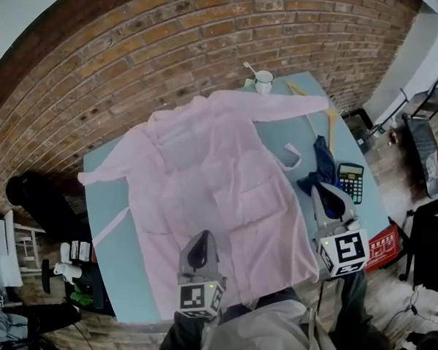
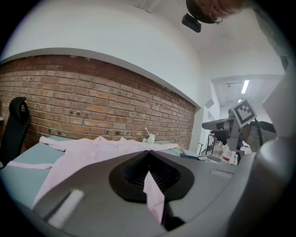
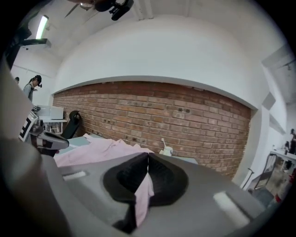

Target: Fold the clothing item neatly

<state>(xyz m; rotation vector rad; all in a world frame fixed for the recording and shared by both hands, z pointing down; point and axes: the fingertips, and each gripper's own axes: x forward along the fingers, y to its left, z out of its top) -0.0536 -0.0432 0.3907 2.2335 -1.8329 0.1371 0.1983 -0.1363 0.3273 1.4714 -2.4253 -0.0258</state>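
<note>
head view: pink robe point(image 1: 226, 171) lies spread on the bench point(image 1: 107, 209), bare strip at its left, calculator point(image 1: 350, 181) crowding the right edge. i see left tongs point(image 2: 149, 161) and right tongs point(image 3: 147, 163) each clamped on its near edge.

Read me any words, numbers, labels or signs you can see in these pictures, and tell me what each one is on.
No text here can be read.
Calculator: keys and display too small to read.
Red crate: pale marks, too blurred to read.
Left marker cube and right marker cube: black-and-white square patterns, no letters.
Mug: no print visible.
</note>
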